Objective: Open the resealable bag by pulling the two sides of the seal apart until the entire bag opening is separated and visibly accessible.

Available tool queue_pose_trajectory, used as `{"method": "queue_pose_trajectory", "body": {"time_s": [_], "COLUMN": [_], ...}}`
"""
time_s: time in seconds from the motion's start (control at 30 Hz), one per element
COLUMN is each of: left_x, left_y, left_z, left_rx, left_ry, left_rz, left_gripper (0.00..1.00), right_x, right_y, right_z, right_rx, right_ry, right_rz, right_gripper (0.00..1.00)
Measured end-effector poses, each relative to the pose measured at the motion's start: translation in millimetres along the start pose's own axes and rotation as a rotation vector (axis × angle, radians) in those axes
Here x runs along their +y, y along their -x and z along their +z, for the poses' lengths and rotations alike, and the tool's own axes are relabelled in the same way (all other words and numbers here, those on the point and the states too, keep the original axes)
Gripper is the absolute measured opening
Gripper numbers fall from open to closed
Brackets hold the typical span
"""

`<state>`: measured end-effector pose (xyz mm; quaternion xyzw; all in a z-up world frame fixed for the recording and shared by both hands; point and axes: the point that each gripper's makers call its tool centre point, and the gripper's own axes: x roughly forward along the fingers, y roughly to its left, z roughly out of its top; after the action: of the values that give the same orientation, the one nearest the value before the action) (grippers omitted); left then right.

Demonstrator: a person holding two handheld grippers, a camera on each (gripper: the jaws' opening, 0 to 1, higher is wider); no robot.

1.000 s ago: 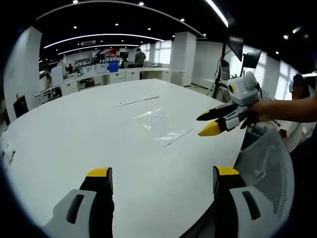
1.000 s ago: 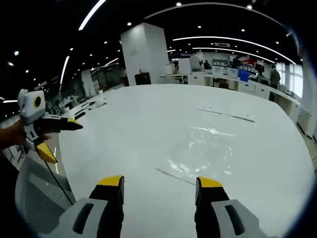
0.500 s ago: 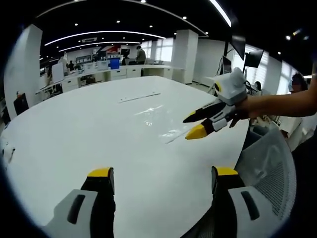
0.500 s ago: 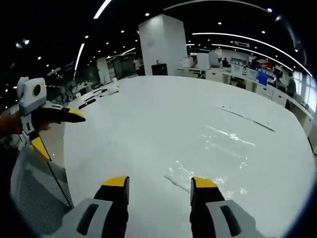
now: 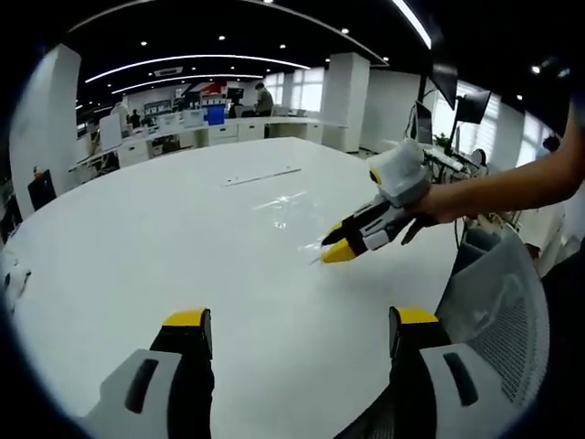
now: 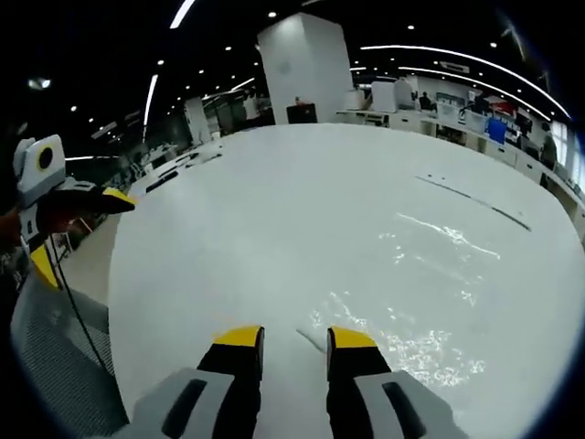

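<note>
I am reaching my right gripper (image 6: 294, 343) low over the white table (image 6: 274, 201), its jaws narrowed but parted, nothing between them, at the near edge of the clear resealable bag (image 6: 430, 274) lying flat. The film looks thin, limp and slippery; I should pinch one seal lip. My left gripper (image 5: 297, 320) is hanging wide apart, empty.

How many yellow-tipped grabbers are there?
2. The right gripper reaches down to the near edge of the clear bag on the white table. The left gripper is held off the table's side, beside a mesh chair.
</note>
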<state>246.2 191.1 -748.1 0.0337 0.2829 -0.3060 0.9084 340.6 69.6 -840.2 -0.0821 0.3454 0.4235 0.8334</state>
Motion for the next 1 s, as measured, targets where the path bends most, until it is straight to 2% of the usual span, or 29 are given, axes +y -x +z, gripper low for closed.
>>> {"method": "queue_pose_trajectory", "body": {"time_s": [0.1, 0.17, 0.27, 0.3, 0.37, 0.4, 0.43, 0.5, 0.63, 0.67, 0.77, 0.87, 0.97, 1.0], "left_x": [-1.9, -3.0, -2.6, -2.5, -2.4, -2.5, -2.5, -3.3, -4.4, -4.3, -4.6, -6.0, -7.4, -7.1], "left_y": [1.8, 3.6, 4.5, 4.6, 4.2, 3.9, 3.5, 3.1, 2.4, 2.3, 1.7, 1.1, 0.7, 0.8], "left_z": [-2.5, -3.4, -5.6, -7.2, -9.7, -10.4, -10.8, -10.1, -8.0, -7.5, -7.2, -7.2, -7.8, -8.3], "left_rx": [0.006, 0.007, 0.009, 0.014, 0.023, 0.026, 0.028, 0.026, 0.025, 0.023, 0.019, 0.018, 0.022, 0.027], "left_ry": [-0.002, -0.001, 0.004, 0.007, 0.008, 0.007, 0.007, 0.006, 0.001, -0.002, -0.004, -0.011, -0.02, -0.026], "left_rz": [-0.002, 0.0, 0.005, 0.007, 0.01, 0.01, 0.011, 0.008, 0.007, 0.007, 0.006, 0.004, 0.004, 0.014], "left_gripper": [0.78, 0.78, 0.78, 0.78, 0.77, 0.77, 0.77, 0.77, 0.77, 0.76, 0.75, 0.74, 0.74, 0.71], "right_x": [-4.9, -6.4, -6.8, -7.1, -12.2, -13.6, -11.3, -10.0, -4.9, -3.6, 2.8, 12.9, 19.5, 21.3], "right_y": [-5.0, -5.6, -5.0, -5.3, -5.2, -5.4, -5.1, -3.9, -2.8, -2.1, -1.2, 2.5, 6.6, 7.7], "right_z": [-12.1, -14.2, -14.7, -15.5, -16.3, -16.7, -17.9, -17.9, -18.7, -19.9, -23.7, -27.0, -28.8, -29.0], "right_rx": [0.044, 0.046, 0.05, 0.052, 0.05, 0.037, 0.031, 0.02, 0.033, 0.038, 0.049, 0.073, 0.079, 0.08], "right_ry": [0.017, 0.025, 0.039, 0.056, 0.158, 0.181, 0.16, 0.185, 0.344, 0.361, 0.362, 0.407, 0.412, 0.411], "right_rz": [-0.012, -0.016, -0.012, -0.012, -0.04, -0.047, -0.038, -0.034, -0.02, -0.02, 0.008, 0.054, 0.068, 0.066], "right_gripper": [0.23, 0.22, 0.15, 0.11, 0.06, 0.04, 0.04, 0.04, 0.01, 0.01, 0.0, 0.0, 0.0, 0.01]}}
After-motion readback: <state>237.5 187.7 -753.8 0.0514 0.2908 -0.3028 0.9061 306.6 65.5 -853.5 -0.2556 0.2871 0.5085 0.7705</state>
